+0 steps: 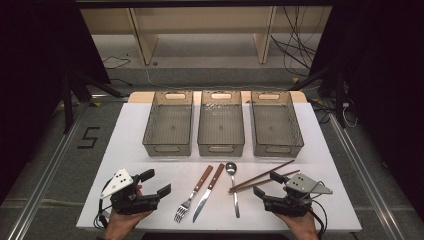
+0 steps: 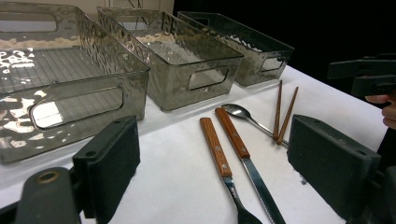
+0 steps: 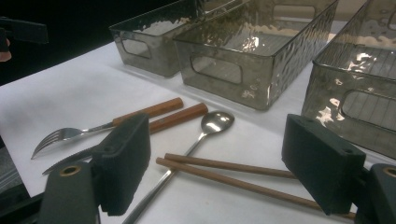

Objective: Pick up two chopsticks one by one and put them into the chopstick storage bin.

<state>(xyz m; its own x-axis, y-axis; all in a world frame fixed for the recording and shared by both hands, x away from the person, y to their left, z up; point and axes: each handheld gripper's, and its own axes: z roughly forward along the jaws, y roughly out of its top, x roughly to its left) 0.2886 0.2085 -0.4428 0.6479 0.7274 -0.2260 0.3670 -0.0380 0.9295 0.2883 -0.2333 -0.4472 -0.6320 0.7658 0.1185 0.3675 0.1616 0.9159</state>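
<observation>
Nothing is sorted yet: the fork [image 1: 186, 204], knife [image 1: 207, 191], spoon [image 1: 232, 186] and chopsticks [image 1: 262, 177] are lying near the table's front edge, the three bins [image 1: 221, 145] beyond sitting empty. The left gripper [image 1: 151, 183] and right gripper [image 1: 266, 185] are resting released, grasping nothing.

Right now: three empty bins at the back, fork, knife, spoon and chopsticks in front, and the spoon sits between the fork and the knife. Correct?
Not quite. The spoon lies between the knife and the chopsticks; the fork is right beside the knife, on its other side. The high view shows it. The three bins are empty, as you said.
</observation>
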